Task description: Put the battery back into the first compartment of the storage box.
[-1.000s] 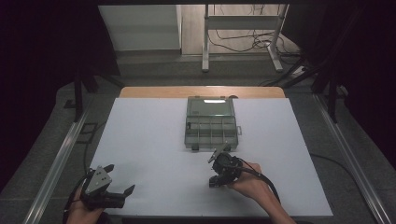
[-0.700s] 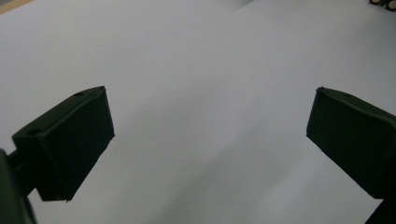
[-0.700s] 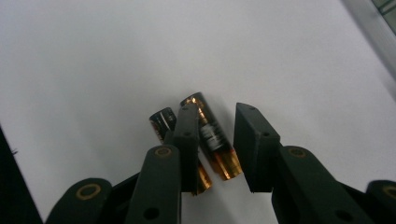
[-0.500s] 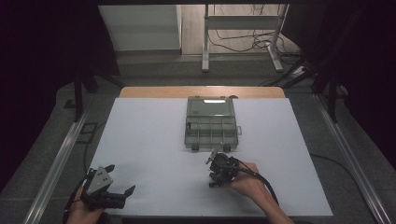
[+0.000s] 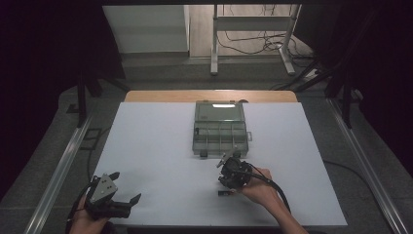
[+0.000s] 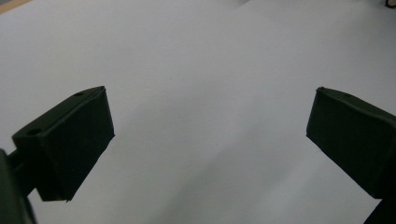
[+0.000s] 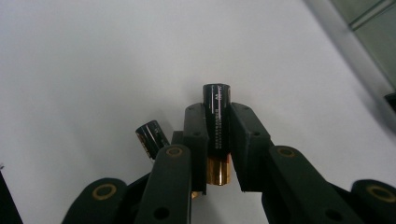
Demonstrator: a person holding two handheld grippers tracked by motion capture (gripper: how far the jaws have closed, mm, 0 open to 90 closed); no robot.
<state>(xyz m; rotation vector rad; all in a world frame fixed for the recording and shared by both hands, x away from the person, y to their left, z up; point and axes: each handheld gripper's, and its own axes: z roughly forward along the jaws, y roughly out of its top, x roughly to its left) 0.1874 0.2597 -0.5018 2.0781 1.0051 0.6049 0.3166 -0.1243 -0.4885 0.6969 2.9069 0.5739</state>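
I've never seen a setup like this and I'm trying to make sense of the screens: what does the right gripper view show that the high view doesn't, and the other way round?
Right gripper view: the right gripper is clamped on a black-and-gold battery, with a second battery lying beside its jaws.

High view: the clear compartment box at the far middle of the table, and the left gripper, jaws open, near the front left corner.

Both: the white tabletop and the right gripper.

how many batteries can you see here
2. One battery is clamped between the right gripper jaws. The second battery lies on the white table just beside it. More may sit unseen in the compartment box.
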